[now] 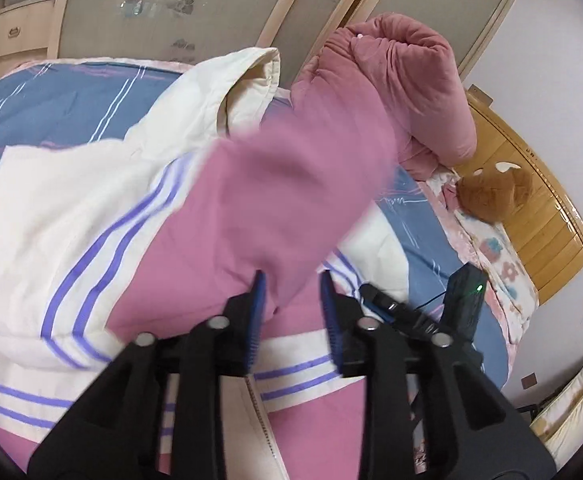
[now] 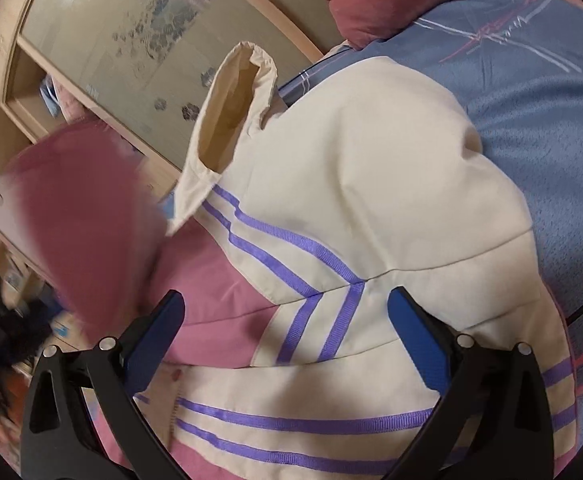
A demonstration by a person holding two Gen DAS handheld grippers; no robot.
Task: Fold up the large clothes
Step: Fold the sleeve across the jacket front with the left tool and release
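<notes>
A pink and cream jacket (image 1: 71,216) with purple stripes lies on the bed; it also fills the right wrist view (image 2: 355,208). My left gripper (image 1: 291,284) has its blue pads (image 1: 257,300) partly apart around the end of the pink sleeve (image 1: 275,184), which is lifted and blurred. The same sleeve shows blurred at the left of the right wrist view (image 2: 87,216). My right gripper (image 2: 283,312) is open wide and empty, just above the cream sleeve and purple stripes (image 2: 307,280).
The blue bedsheet (image 2: 531,112) lies under the jacket. A bundled pink quilt (image 1: 403,80), a brown plush toy (image 1: 491,194) and the wooden headboard (image 1: 543,216) are at the right. Wardrobe doors (image 1: 163,8) stand behind. The other gripper (image 1: 463,304) shows low right.
</notes>
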